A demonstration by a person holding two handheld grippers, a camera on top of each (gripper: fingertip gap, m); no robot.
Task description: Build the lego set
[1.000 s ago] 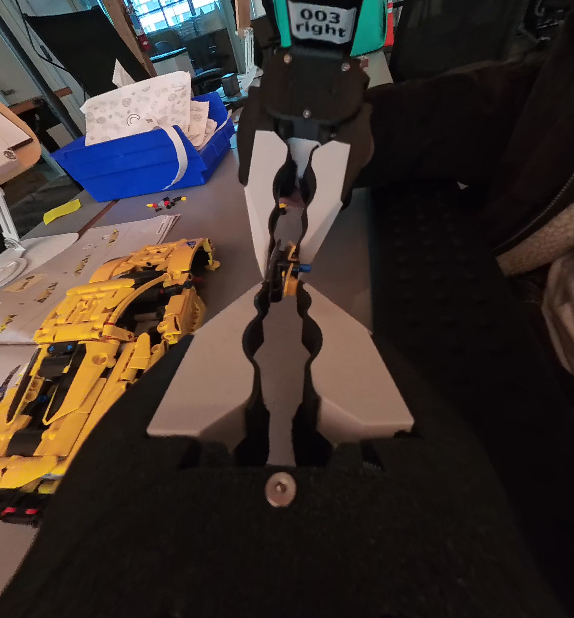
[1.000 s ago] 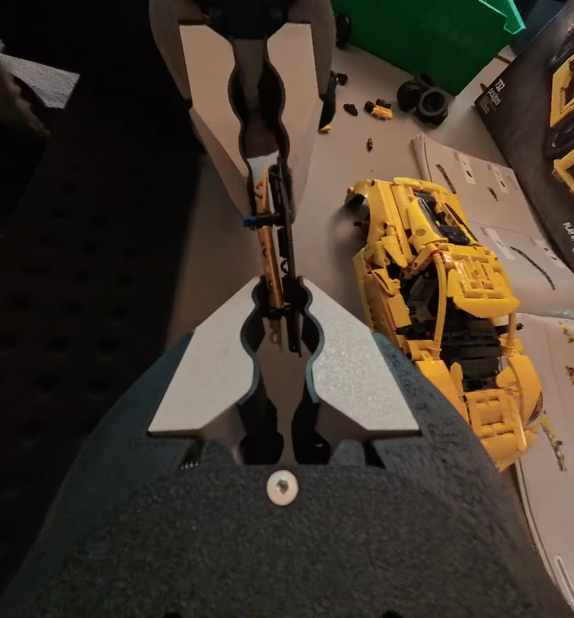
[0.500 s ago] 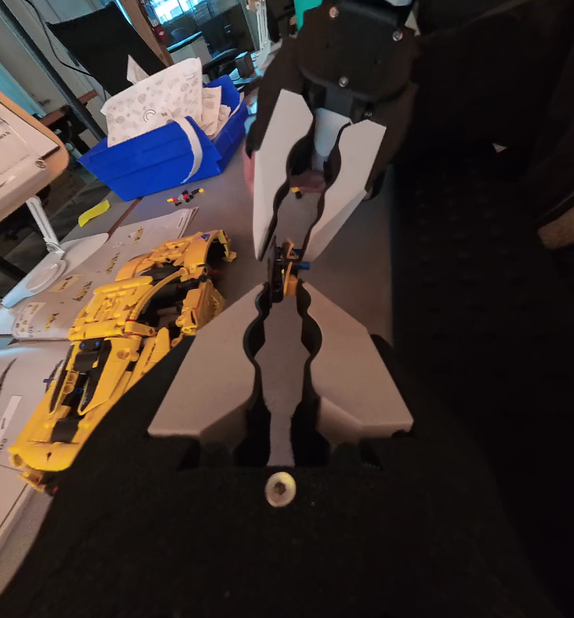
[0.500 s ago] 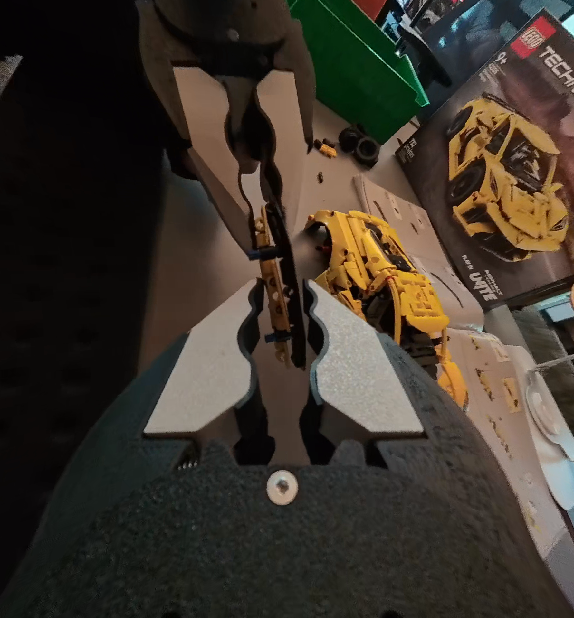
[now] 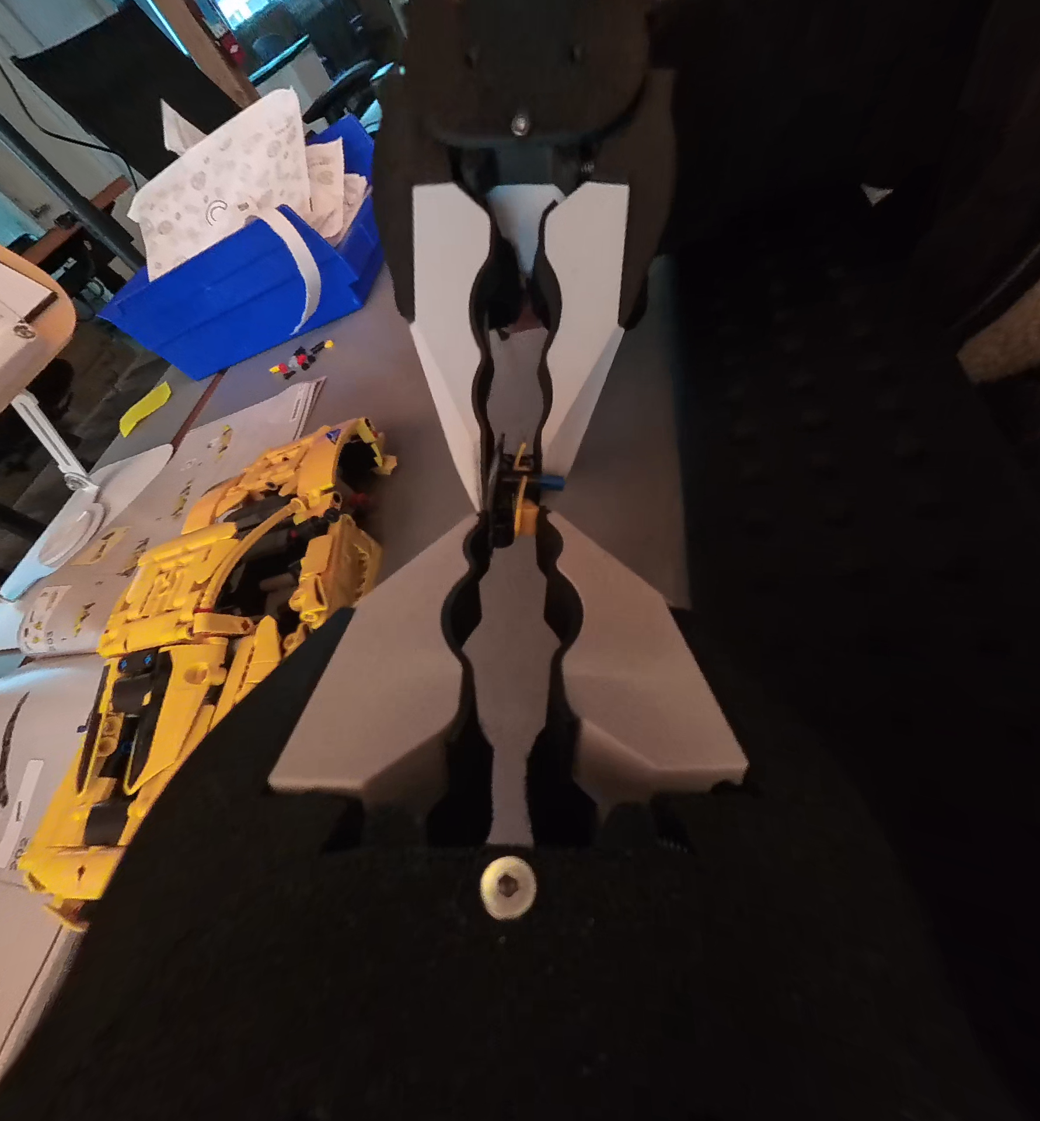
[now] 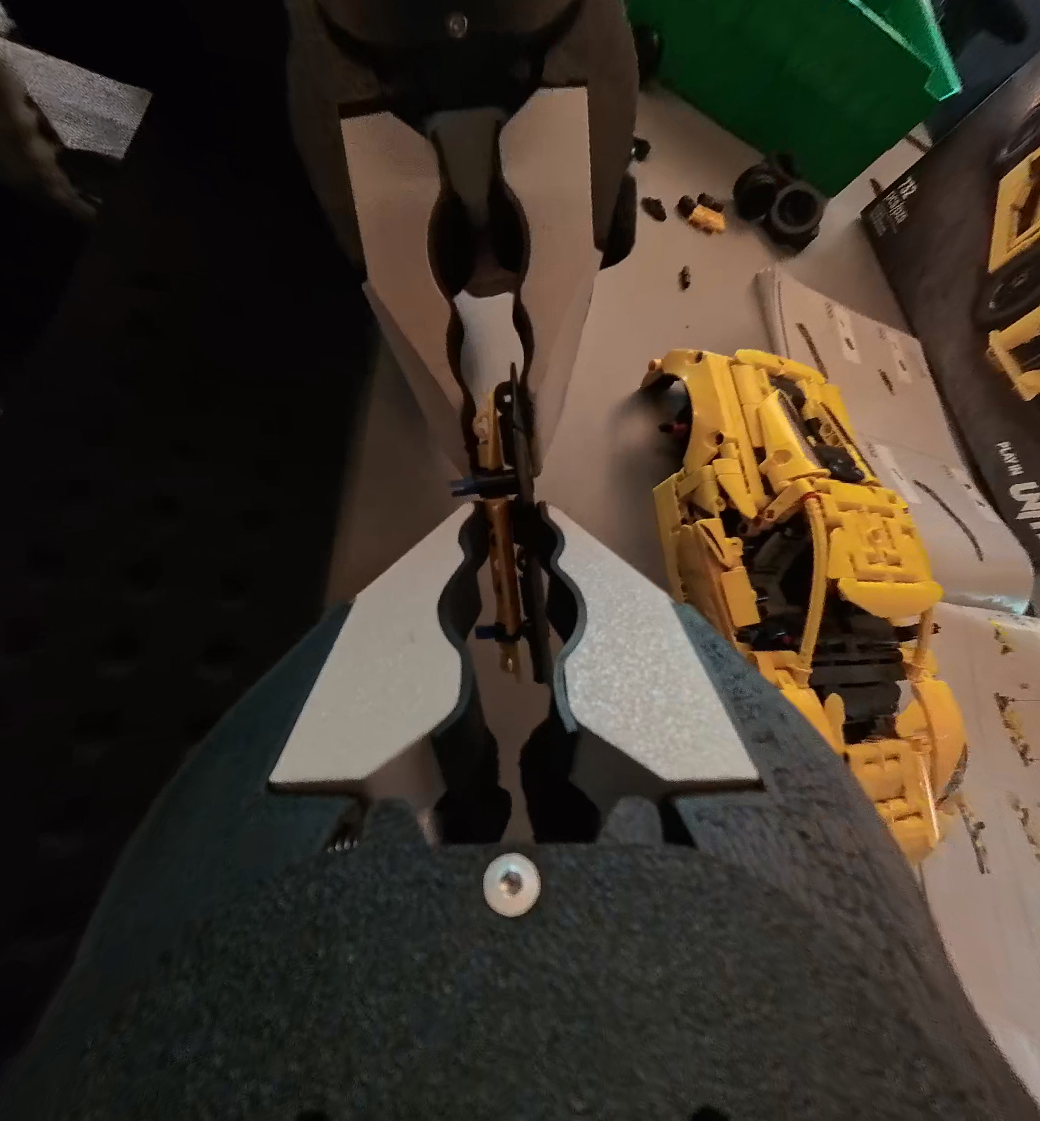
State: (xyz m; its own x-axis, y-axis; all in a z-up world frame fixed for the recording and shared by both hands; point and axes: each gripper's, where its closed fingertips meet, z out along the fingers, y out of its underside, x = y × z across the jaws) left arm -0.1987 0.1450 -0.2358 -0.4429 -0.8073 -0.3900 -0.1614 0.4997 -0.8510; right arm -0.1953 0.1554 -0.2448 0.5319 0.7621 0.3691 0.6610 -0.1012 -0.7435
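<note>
— Facing each other tip to tip above the bench (image 5: 614, 388), are they?

— Yes. The left gripper (image 5: 508, 525) points away from its camera and the right gripper (image 6: 508, 515) comes straight toward it, so the two pairs of white fingers almost meet. Both are closed down narrow on one small lego piece (image 6: 508, 534), a thin assembly of a yellow beam and a black beam with blue pins sticking out sideways.

— Which way does that piece run?

— Its long axis lies along the line from one gripper to the other. In the right wrist view most of its length sits between the right gripper's fingers, and its far end reaches into the left gripper's tips. In the left wrist view only a short stub (image 5: 514, 494) shows at the tips, held clear of the bench.

— And around them?

— A grey bench. The yellow lego car (image 5: 202, 612) lies on it to the left in the left wrist view, over open instruction sheets (image 5: 251, 424). Beyond it stands a blue bin (image 5: 232, 297) stuffed with white paper bags, with a few loose small parts just near it. The right wrist view shows a green bin (image 6: 796, 79) at the far side, black tyres (image 6: 784, 206) beside it, and the set's box (image 6: 978, 291) at the right. Everything on the opposite side is dark.
</note>
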